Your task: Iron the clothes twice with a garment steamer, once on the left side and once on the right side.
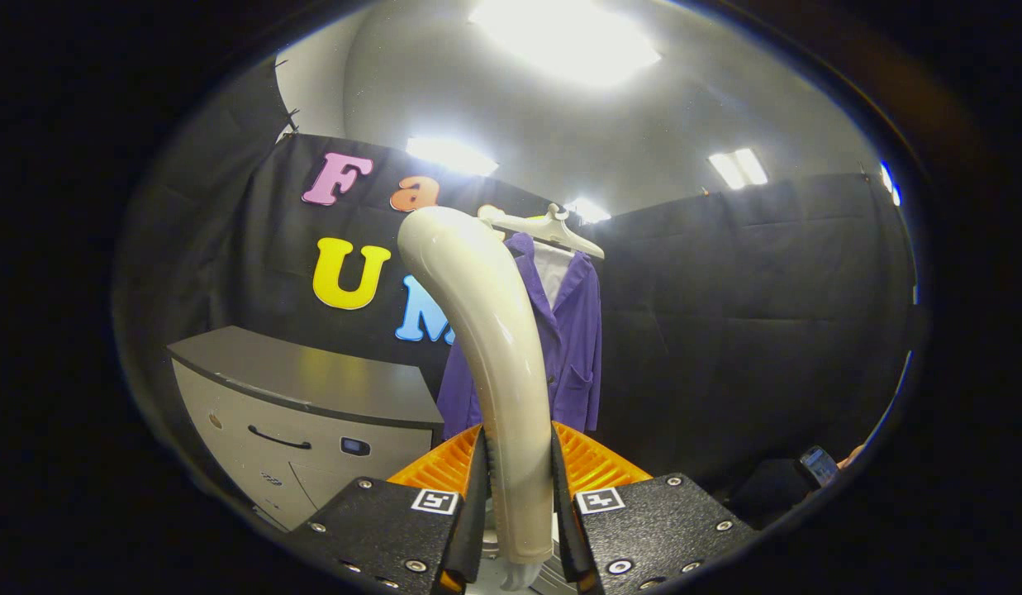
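I am holding the garment steamer point(498, 347) upright, the gripper point(519, 496) clenched on the lower part of its handle with both fingers pressing its sides. Its curved head is rising ahead of me and leaning left. The purple coat point(572, 330) is hanging on a pale hanger point(548, 227) beyond the steamer, against the booth wall, well apart from the head. A grey cabinet point(312, 397) is standing to the left. I am judging the handle as smooth, rigid and likely slippery, top-heavy too, so gripping low and firmly suits it; the cloth will be soft and yielding.
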